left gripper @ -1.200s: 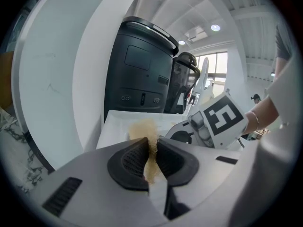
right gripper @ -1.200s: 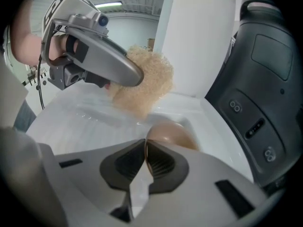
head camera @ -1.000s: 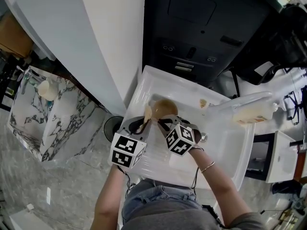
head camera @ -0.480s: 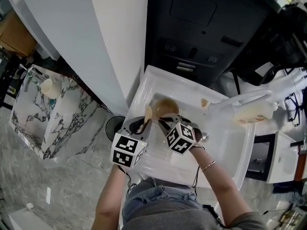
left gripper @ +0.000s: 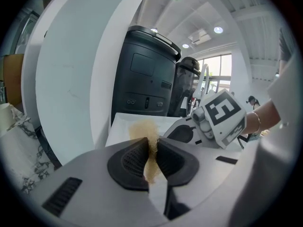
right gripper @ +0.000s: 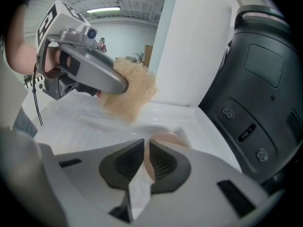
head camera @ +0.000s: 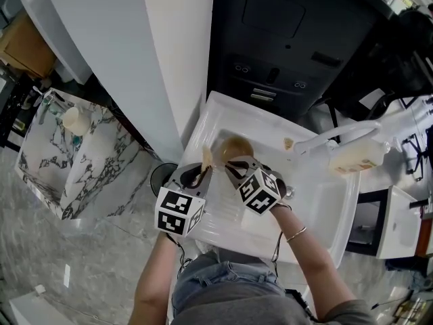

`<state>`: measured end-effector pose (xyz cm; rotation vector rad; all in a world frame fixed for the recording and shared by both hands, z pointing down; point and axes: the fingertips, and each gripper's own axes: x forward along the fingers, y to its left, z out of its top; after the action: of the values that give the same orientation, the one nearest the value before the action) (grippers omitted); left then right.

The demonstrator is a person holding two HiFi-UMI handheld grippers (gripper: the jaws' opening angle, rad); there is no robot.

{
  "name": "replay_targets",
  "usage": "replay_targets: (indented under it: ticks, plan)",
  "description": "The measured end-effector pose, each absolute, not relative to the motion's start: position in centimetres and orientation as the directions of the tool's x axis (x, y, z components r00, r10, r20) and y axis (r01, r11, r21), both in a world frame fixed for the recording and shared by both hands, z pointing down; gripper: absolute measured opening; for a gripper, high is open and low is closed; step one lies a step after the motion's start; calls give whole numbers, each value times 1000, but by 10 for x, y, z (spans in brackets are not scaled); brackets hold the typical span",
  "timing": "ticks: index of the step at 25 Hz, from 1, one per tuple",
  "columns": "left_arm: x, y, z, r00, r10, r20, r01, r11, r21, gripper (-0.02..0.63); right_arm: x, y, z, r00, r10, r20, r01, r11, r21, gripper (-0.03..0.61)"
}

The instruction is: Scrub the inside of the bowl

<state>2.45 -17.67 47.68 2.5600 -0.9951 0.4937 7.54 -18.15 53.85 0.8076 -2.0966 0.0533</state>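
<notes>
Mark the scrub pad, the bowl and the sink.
scrub pad point(right gripper: 130, 91): right gripper view, middle of its free tan face.
bowl point(head camera: 235, 147): head view, its inner surface.
sink point(head camera: 323, 205): head view, bare basin floor on the right.

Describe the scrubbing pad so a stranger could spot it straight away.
Start at the white sink in front of the tall black machine. Over its left part the left gripper pinches the pad, right beside the tan bowl. It is the only rough, fuzzy, sandy-coloured thing there; the bowl is smooth and round.
</notes>
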Motion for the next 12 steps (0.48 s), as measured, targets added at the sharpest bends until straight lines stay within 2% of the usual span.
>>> replay_targets:
  ticks: [8, 12]
  plan:
    - [24, -165, 470, 685, -599, 415, -704, -692, 163, 44, 78, -172, 509, -442, -590, 676, -645, 733, 219, 32]
    - [23, -160, 463, 679, -621, 391, -714, -683, 156, 44, 78, -164, 492, -485, -626, 610, -706, 692, 149, 24]
